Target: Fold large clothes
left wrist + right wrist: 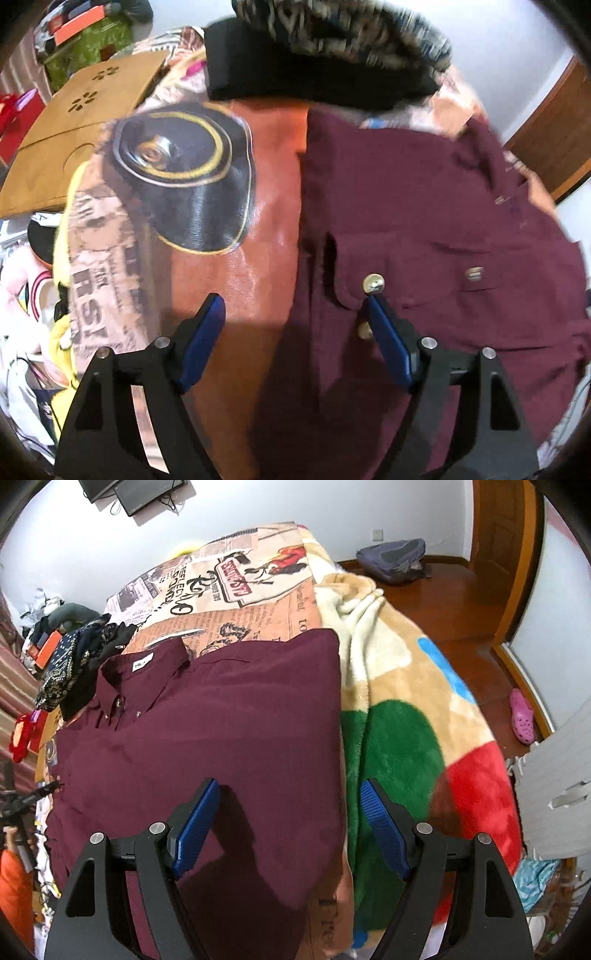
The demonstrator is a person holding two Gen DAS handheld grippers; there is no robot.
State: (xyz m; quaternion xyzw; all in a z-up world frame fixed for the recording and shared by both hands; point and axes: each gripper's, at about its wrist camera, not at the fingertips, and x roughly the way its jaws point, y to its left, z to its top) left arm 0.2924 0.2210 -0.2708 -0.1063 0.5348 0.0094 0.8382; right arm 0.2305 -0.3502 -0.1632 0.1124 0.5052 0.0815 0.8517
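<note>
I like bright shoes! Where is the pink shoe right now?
In the right wrist view the pink shoe lies on the wooden floor at the far right, beyond the colourful fleece blanket and beside the wooden door frame.

So the bed [258, 616] has a newspaper-print sheet over it, and the maroon shirt [207, 731] lies flat on that, collar up around 11 o'clock. A fleece blanket [402, 738] with big coloured blobs is bunched along the shirt's 3 o'clock edge. Dark folded clothes [74, 664] are piled at 10 o'clock, touching the collar end.
</note>
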